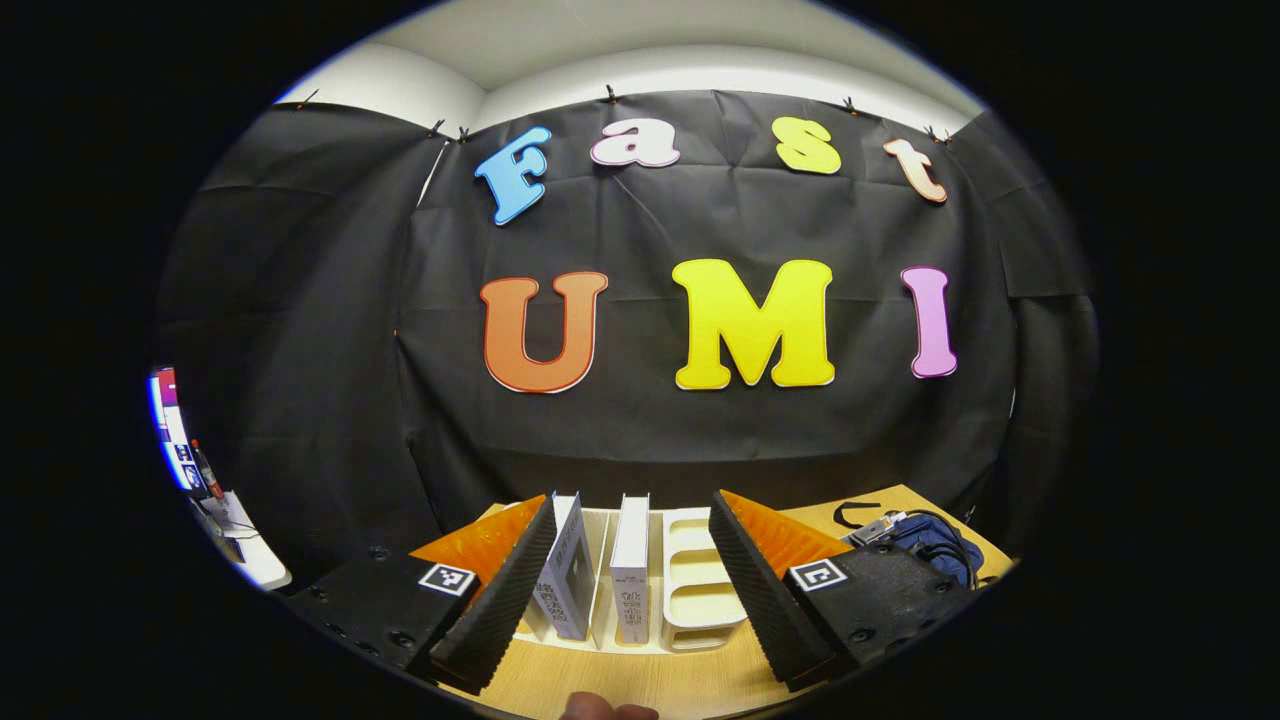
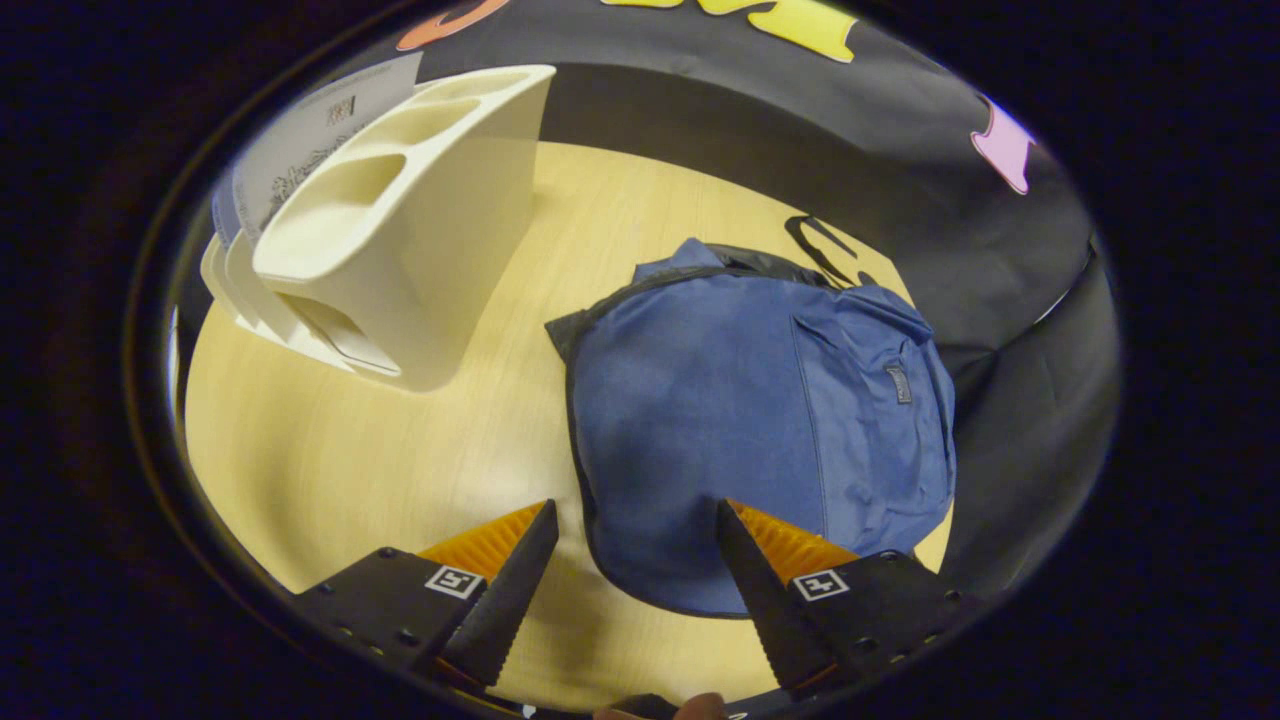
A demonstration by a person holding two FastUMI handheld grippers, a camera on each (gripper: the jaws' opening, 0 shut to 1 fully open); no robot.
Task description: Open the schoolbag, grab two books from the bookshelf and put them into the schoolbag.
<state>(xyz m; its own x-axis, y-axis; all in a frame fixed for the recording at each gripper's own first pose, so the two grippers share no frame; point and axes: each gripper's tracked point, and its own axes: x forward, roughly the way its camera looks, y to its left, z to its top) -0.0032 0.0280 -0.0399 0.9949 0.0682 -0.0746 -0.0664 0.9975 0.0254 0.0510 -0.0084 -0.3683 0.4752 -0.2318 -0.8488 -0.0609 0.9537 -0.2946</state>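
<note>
- At the bottom of the left gripper view, my left gripper (image 1: 632,500) has its fingers spread wide and holds nothing; a bit of my hand (image 1: 608,710) shows at the lower edge.
- Between those fingers, farther off on the wooden table (image 1: 620,685), stands the white bookshelf (image 1: 695,585) with two books upright in its slots: left book (image 1: 566,565), right book (image 1: 631,565), apart from each other.
- Lower right of that view: part of the blue schoolbag (image 1: 930,540) on the table, well apart from the shelf.
- At the bottom of the right gripper view, my right gripper (image 2: 635,503) is also spread, holding nothing, hovering over the near edge of the schoolbag (image 2: 740,410).
- Schoolbag lies flat, centre to right of frame; I cannot tell whether it is open.
- Upper left of that frame: bookshelf (image 2: 440,200), with a book (image 2: 320,140) in it.
</note>
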